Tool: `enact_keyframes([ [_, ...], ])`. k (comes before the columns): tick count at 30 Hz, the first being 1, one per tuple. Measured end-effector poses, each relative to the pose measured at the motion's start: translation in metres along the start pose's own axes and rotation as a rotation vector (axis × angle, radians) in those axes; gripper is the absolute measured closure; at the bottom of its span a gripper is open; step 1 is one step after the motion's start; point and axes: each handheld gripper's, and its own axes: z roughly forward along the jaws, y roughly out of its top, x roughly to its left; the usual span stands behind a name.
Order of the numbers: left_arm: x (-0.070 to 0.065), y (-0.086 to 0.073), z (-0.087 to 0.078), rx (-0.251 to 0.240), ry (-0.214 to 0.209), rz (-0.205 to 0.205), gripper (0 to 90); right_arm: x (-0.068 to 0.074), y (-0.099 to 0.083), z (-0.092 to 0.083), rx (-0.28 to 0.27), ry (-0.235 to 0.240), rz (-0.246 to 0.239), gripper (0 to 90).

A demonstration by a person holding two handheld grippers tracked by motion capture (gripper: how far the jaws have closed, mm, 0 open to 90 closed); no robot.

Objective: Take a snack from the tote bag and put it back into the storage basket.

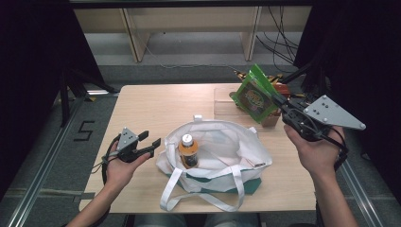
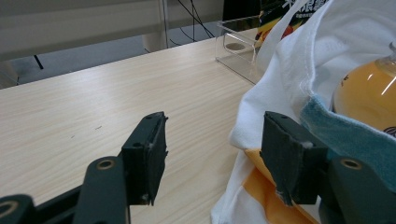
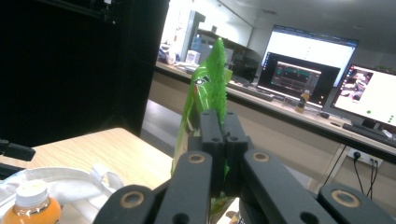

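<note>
The right gripper (image 1: 279, 101) pinches the green snack bag (image 1: 255, 94) aloft at far right, ready for the white bag (image 1: 227, 142), while the left gripper (image 1: 150, 144), jaws apart and empty, waits at its left edge.

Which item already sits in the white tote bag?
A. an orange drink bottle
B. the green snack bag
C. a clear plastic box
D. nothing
A: the orange drink bottle stands upright inside the white tote bag, while the green snack bag is clamped in the right gripper above the table's far right corner.
</note>
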Motion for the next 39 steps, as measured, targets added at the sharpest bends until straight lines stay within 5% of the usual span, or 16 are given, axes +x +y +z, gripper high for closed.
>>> enact_keyframes([
  [39, 0.003, 0.000, -0.001, -0.004, 0.002, -0.003, 40.2, -0.020, -0.017, 0.027, 0.048, -0.046, 0.023, 90.0],
])
